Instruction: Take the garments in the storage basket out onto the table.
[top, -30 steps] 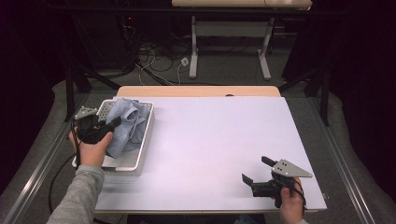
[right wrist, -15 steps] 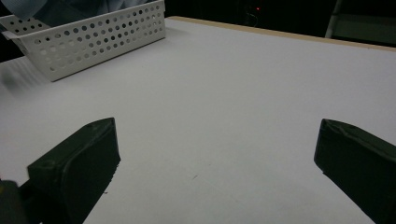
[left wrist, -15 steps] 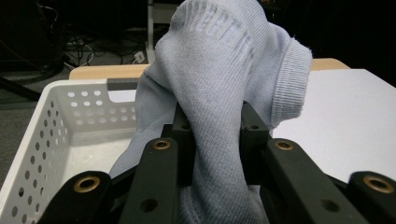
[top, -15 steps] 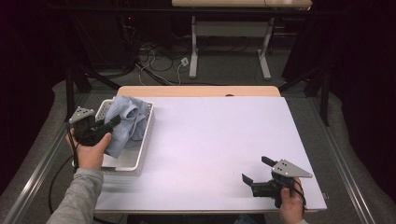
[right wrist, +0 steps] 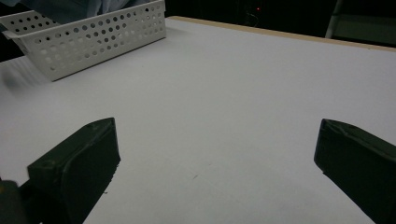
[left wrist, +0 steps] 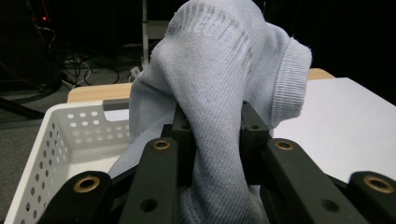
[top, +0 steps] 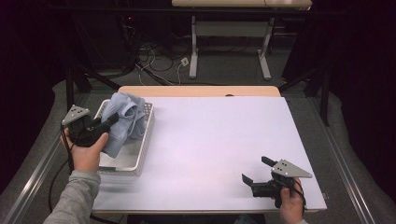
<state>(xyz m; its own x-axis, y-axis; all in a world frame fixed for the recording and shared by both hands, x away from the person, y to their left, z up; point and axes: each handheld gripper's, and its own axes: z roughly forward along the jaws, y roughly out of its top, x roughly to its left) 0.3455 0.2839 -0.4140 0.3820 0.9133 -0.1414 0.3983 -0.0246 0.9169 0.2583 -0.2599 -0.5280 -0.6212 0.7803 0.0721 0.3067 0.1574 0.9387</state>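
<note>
Left fingers [left wrist: 254,135] pinch the light-blue sock [left wrist: 224,93]; lift it clear of the white basket [top: 140,154]. Right gripper [right wrist: 215,158] fingers spread over the desk [top: 219,140].

Pale blue garment [top: 122,120] hangs bunched above the white perforated basket [top: 140,154].

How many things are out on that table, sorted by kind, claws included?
Claws: 2, the left claw and the right claw
White perforated basket: 1
Light blue sock: 1, pinched by the left claw
Total: 4
</note>
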